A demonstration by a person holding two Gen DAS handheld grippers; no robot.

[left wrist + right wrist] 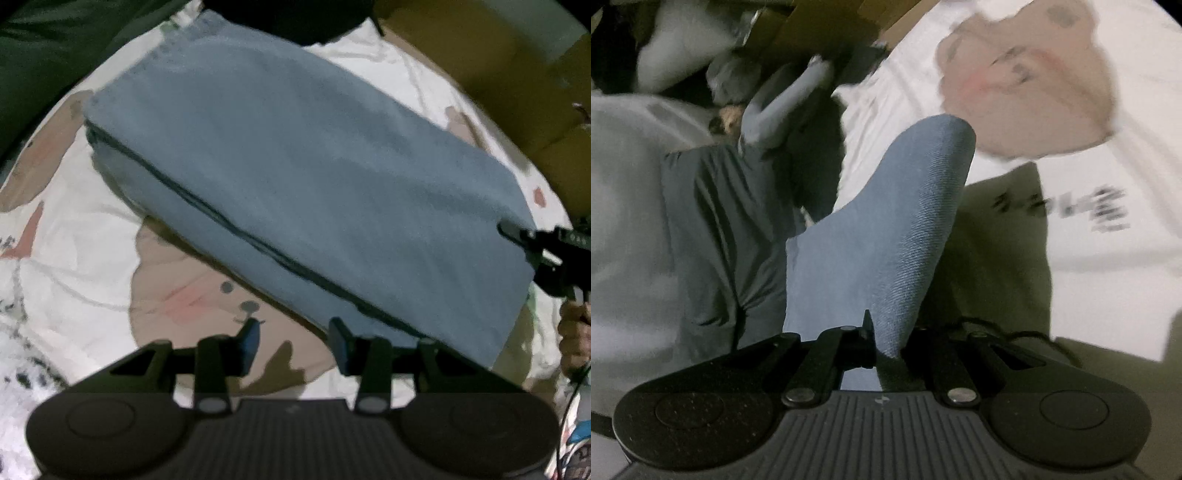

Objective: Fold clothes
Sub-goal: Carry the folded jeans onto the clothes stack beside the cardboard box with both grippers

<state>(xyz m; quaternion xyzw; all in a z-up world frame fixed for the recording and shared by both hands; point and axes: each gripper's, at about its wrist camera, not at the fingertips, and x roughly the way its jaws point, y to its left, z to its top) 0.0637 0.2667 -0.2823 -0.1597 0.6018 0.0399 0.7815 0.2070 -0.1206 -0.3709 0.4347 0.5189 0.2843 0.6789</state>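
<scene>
Blue garment (295,177) lies folded in long flat band on white bedsheet (74,236) printed with tan bear face, running from upper left to lower right in left wrist view. Left tool (295,341) hovers over near edge of fold, jaws partly apart, nothing between them. Right tool (884,345) clamps garment's end, cloth (886,229) rising from pinched jaws in curved flap. Same tool enters left wrist view at right edge (517,230). Grey clothing (709,229) bunched at left of right wrist view.
</scene>
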